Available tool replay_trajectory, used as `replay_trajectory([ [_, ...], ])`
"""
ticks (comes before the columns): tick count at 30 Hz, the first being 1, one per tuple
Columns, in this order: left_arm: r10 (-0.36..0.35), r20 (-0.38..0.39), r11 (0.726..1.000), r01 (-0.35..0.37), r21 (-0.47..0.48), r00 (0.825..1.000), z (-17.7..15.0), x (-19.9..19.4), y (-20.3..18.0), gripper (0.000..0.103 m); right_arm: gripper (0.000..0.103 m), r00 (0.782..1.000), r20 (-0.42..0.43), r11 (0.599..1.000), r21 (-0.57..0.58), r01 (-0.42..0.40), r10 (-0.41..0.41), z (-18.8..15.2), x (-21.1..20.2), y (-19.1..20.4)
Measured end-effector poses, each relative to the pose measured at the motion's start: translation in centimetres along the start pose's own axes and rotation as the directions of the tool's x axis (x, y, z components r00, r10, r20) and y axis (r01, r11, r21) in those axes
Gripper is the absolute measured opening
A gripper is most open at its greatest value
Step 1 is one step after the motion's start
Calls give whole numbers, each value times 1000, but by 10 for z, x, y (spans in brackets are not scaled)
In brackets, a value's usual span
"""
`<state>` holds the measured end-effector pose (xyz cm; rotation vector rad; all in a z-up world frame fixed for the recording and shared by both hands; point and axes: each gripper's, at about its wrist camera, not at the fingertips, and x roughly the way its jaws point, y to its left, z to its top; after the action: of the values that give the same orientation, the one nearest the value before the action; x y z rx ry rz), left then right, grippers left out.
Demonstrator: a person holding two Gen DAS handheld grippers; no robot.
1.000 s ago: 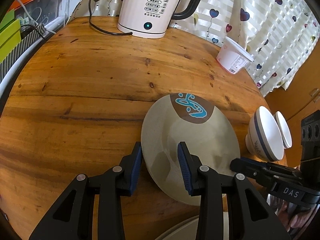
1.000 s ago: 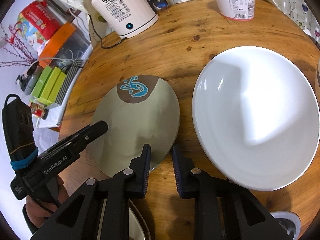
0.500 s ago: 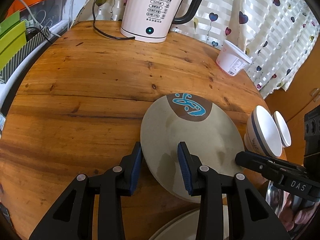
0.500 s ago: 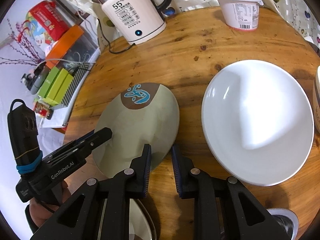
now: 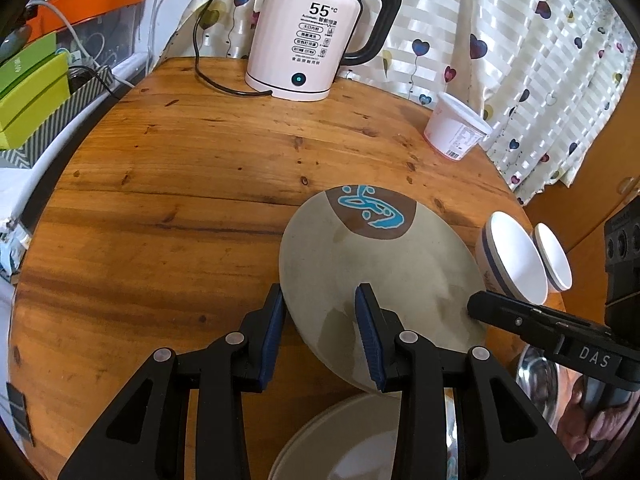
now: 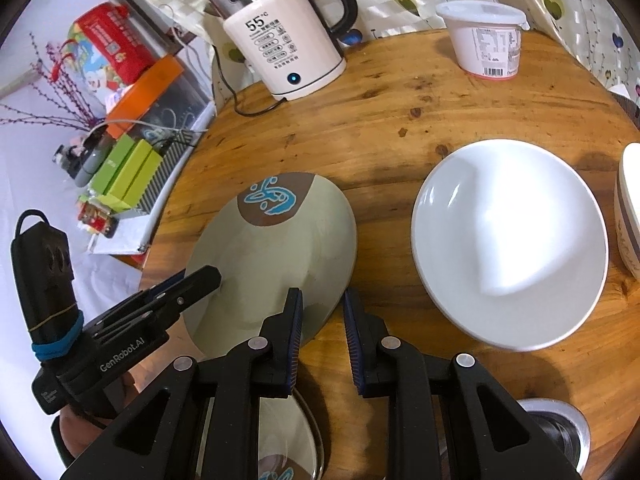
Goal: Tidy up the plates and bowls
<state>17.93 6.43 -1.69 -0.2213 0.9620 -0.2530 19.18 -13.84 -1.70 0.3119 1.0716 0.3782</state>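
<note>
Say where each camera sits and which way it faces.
Left wrist: on the left gripper, facing across the wooden table toward the kettle; the right gripper shows at right.
Right wrist: on the right gripper, facing the same way; the left gripper shows at left.
Shared: the beige plate, both grippers straddling its rim.

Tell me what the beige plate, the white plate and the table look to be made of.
Beige plate: likely ceramic or stoneware, matte glaze; it shows only dull, soft reflections around its brown and blue motif.
White plate: probably glazed porcelain, though melamine is possible; it is glossy, with bright glare patches.
Table: wood, varnished to a low sheen; grain lines, plank seams and dark knots are visible.
</note>
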Motion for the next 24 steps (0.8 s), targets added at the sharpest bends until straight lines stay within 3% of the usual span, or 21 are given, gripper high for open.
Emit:
replay_trajectory([
  [13, 28, 47, 1000, -28, -15, 998, -25, -34, -7, 37, 20, 1000, -2, 999, -39, -30, 30, -20, -18, 10],
  [24, 63, 72, 996, -59, -67, 995, -72, -64, -11, 37, 20, 998, -19, 994, -94, -53, 52, -50, -35, 22],
])
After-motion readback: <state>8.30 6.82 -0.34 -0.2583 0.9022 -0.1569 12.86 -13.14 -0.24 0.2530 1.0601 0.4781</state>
